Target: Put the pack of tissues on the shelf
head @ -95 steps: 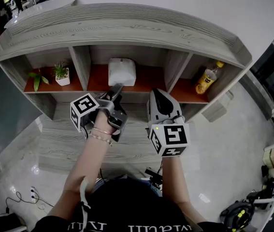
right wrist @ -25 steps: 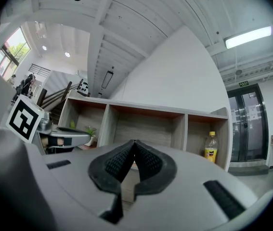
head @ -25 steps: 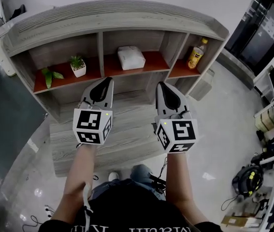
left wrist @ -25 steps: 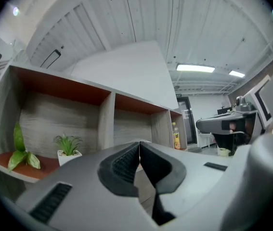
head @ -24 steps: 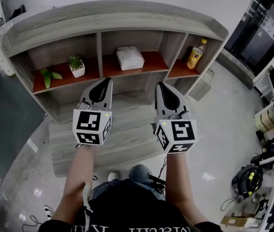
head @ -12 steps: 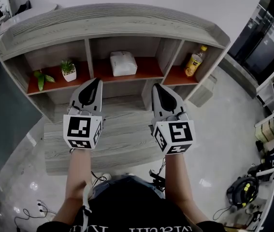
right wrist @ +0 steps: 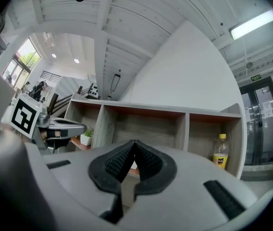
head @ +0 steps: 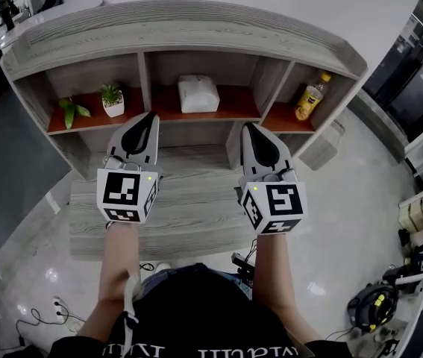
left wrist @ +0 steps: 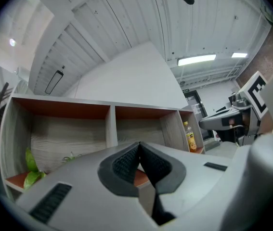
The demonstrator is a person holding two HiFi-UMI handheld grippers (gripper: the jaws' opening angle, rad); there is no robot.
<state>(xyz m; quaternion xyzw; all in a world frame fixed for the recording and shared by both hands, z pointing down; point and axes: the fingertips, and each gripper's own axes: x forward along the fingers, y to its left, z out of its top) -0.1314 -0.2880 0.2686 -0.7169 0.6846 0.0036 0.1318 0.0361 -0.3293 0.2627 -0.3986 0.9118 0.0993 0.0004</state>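
Note:
The white pack of tissues (head: 198,93) lies in the middle compartment of the grey wooden shelf (head: 181,37), on its red-brown board. My left gripper (head: 148,118) hangs in front of the shelf, below and left of the pack, jaws shut and empty. My right gripper (head: 250,129) is level with it, below and right of the pack, also shut with nothing held. In the left gripper view the left gripper (left wrist: 139,146) shows its pads meeting; the right gripper (right wrist: 133,144) looks the same in its own view. A sliver of the pack (right wrist: 133,165) shows behind the right gripper's pads.
A small potted plant (head: 111,98) and green leaves (head: 71,110) sit in the left compartment. A yellow drink bottle (head: 309,97) stands in the right one. A low grey wooden bench (head: 189,200) runs under my hands. Cables (head: 28,315) lie on the glossy floor.
Since the earliest frame my left gripper has drawn back from the tissue pack, which stays on the shelf. Over the last second both hands barely shift; the view pans slightly.

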